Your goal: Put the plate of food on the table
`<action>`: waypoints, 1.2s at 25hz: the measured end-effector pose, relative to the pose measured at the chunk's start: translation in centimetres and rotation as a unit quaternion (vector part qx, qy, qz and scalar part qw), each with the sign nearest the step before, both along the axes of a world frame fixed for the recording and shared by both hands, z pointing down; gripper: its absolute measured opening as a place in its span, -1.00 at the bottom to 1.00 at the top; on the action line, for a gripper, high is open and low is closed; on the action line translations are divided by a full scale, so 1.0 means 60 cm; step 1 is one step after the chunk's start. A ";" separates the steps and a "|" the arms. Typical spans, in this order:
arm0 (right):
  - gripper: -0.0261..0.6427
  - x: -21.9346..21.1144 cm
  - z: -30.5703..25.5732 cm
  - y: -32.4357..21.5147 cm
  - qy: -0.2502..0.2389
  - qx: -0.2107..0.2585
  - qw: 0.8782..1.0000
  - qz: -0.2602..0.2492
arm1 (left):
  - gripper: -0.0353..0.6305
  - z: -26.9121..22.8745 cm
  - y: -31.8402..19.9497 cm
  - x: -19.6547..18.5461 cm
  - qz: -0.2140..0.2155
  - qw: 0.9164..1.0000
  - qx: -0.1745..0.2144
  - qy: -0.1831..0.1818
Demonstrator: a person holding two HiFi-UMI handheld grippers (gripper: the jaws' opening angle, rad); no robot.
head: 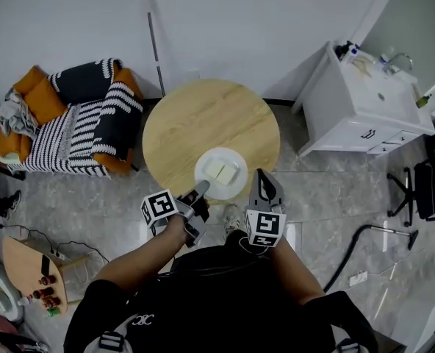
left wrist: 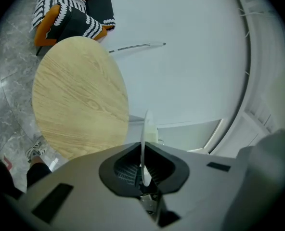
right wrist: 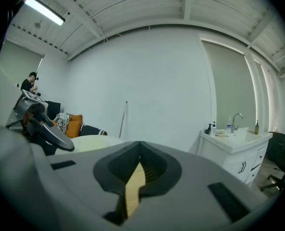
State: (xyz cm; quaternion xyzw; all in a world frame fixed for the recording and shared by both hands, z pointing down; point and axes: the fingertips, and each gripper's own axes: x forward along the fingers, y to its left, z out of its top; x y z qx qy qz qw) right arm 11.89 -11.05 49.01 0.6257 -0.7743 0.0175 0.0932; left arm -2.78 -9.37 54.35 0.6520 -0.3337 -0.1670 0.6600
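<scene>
A white plate (head: 220, 172) with pale yellow pieces of food lies over the near edge of the round wooden table (head: 203, 120). My left gripper (head: 200, 190) is shut on the plate's near-left rim. In the left gripper view the plate (left wrist: 145, 134) shows edge-on, pinched between the dark pads of that gripper (left wrist: 143, 170), with the table (left wrist: 80, 100) to the left. My right gripper (head: 261, 176) sits just right of the plate and does not grip it. In the right gripper view this gripper (right wrist: 139, 150) has its tips together, with nothing between them.
An orange armchair (head: 78, 116) with striped blankets stands left of the table. A white sink cabinet (head: 364, 101) is at the back right, a black chair (head: 427, 186) beside it. A thin pole (head: 155, 43) leans on the wall. A low stool (head: 34, 271) is at the near left.
</scene>
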 end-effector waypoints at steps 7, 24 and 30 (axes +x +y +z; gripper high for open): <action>-0.90 0.030 0.002 -0.102 -0.007 -0.007 1.000 -0.026 | -0.83 -0.007 -0.099 0.044 -0.015 1.000 0.000 0.008; -0.90 0.034 0.025 -0.222 -0.006 -0.036 0.997 -0.074 | -0.83 0.023 -0.196 0.038 -0.072 0.997 -0.035 0.017; -0.90 0.020 0.028 -0.231 -0.002 -0.040 0.997 -0.070 | -0.83 0.030 -0.210 0.031 -0.061 0.997 -0.039 0.019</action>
